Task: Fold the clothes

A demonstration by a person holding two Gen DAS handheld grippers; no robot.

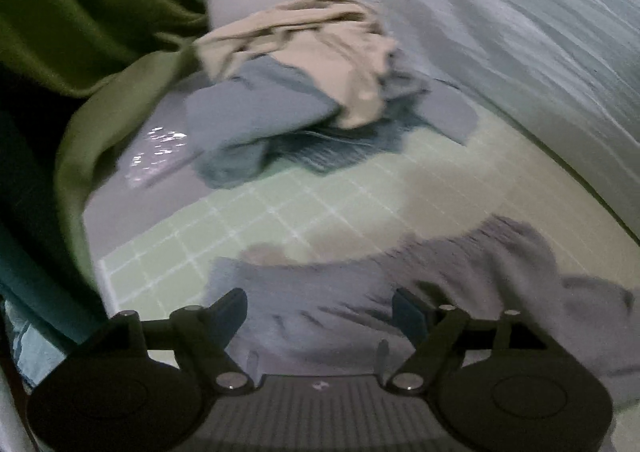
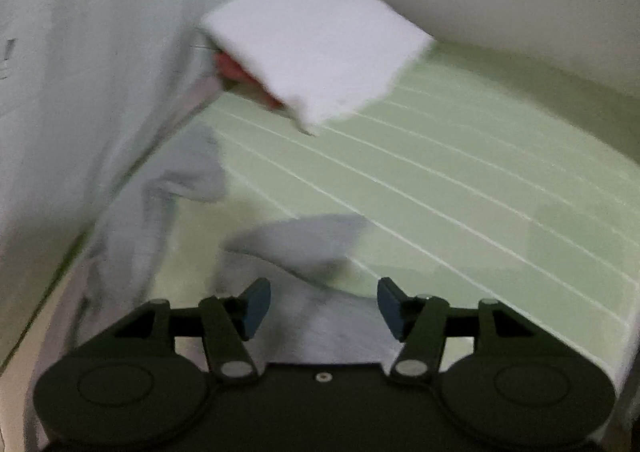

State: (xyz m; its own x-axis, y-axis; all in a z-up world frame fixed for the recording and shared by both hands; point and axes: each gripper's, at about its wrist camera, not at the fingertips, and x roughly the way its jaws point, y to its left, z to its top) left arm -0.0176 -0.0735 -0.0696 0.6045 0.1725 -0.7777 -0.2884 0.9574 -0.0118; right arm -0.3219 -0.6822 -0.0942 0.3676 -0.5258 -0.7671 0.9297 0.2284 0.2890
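Note:
A grey garment (image 1: 360,292) lies crumpled on the green grid mat (image 1: 280,212), right below my left gripper (image 1: 320,312). Its jaws stand wide apart, with the cloth beneath them but not pinched. In the right wrist view the same grey garment (image 2: 304,244) spreads under my right gripper (image 2: 324,308), whose blue pads (image 2: 256,306) are apart and hold nothing. A folded white cloth (image 2: 316,44) lies at the far end of the mat (image 2: 460,180), with something red under its left edge.
A pile of beige and blue-grey clothes (image 1: 304,92) sits at the far side of the mat. A green curtain (image 1: 80,20) hangs at the left. A pale blue sheet (image 1: 520,52) rises along the right, and appears as a pale sheet (image 2: 80,92) left of the right gripper.

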